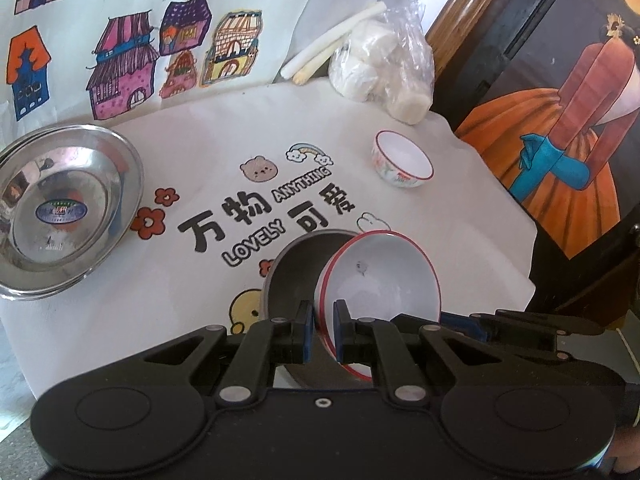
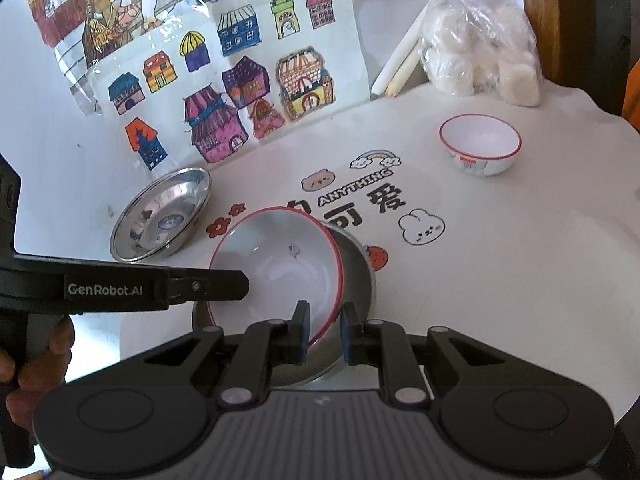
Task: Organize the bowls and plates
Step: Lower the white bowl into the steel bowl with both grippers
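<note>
A white red-rimmed bowl (image 1: 380, 276) tilts inside a grey metal dish (image 1: 294, 276) near the table's front. My left gripper (image 1: 323, 330) is shut on the bowl's near rim. In the right wrist view my right gripper (image 2: 325, 332) straddles the rims of the same bowl (image 2: 280, 268) and dish (image 2: 356, 276) with a gap between its pads, and the left gripper (image 2: 216, 286) shows from the side on the bowl's left rim. A small white floral bowl (image 1: 402, 160) (image 2: 480, 144) stands at the far right. A steel plate (image 1: 60, 208) (image 2: 160, 216) lies at the left.
A white printed cloth (image 2: 500, 280) covers the table. A plastic bag of white rounds (image 1: 384, 64) (image 2: 480, 52) and pale sticks (image 1: 332, 44) sit at the back right. Drawings of houses (image 2: 240, 92) lean on the wall behind. The table's edge drops off at the right (image 1: 532, 276).
</note>
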`<state>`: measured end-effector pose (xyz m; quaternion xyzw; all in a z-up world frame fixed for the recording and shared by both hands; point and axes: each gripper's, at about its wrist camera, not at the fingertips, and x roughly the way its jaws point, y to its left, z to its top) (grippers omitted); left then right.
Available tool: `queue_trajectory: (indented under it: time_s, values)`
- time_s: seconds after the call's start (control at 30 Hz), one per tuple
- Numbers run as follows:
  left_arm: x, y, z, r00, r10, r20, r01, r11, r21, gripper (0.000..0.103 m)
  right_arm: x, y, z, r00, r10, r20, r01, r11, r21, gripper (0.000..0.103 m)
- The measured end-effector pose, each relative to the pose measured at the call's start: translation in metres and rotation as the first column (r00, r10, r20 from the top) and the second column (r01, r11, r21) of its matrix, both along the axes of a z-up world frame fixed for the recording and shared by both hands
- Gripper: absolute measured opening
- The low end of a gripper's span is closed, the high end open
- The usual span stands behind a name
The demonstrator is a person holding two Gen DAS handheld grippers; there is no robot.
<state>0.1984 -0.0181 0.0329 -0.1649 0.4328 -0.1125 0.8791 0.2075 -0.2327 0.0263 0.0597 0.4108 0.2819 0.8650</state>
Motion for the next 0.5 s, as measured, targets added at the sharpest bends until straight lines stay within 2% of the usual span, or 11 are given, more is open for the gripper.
queue_trajectory:
  time_s: [0.5]
  values:
    - [-0.0052,0.0001,-0.0067,0.999,-0.018,-0.029,0.018,1.000,0.007,0.014,0.0062,0.0073,-0.0033,1.000,0.008,-0.007,-0.008,1.000,-0.021,0.018]
